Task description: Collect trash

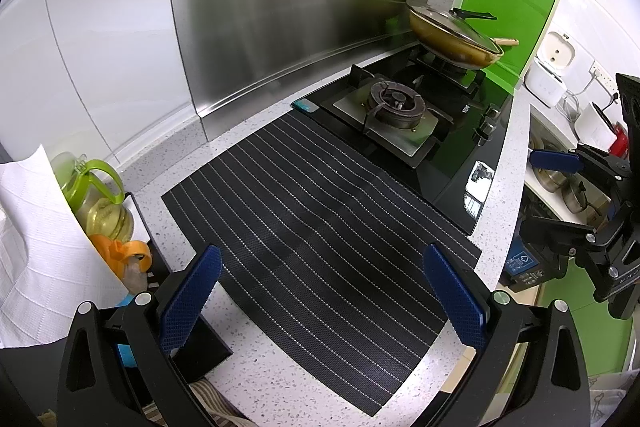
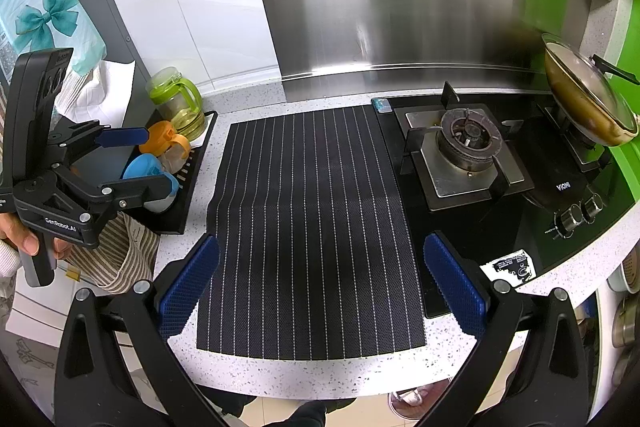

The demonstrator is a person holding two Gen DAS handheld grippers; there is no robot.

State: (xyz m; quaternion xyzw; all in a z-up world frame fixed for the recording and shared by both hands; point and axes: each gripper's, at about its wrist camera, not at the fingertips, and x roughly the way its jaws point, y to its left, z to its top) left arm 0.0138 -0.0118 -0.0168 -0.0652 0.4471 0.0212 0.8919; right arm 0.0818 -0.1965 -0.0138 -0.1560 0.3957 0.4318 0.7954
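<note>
Nearest the lens, two blue ribbed pads on black arms: left gripper (image 1: 322,295) with fingers wide apart, nothing between them, above a dark striped mat (image 1: 320,211); right gripper (image 2: 322,287) likewise spread and empty over the same mat (image 2: 316,227); one mat only, long axis running from the counter's front edge toward the steel backsplash (image 2: 400,7), stripes along that axis.

Counted on the speckled counter (image 2: 320,375): one gas hob (image 2: 520,187) with two burners, one bare (image 2: 468,141), one under a lidded pan (image 2: 588,99); two knobs (image 2: 580,213); one small teal packet (image 2: 381,104) lying flat at the mat's far right corner, just beside the hob, long axis unclear; no other likely scrap visible.

Right view only: a hand (image 2: 24,235) gripping the left tool, a striped cloth (image 2: 120,259), a bow-printed bag (image 2: 44,15); left view only: a white appliance (image 1: 550,71), a socket (image 1: 600,73), white paper towel (image 1: 40,227).

Both views: a black tray (image 2: 192,183) with a green-lidded jar (image 2: 176,99), an orange-capped bottle (image 2: 166,139).
</note>
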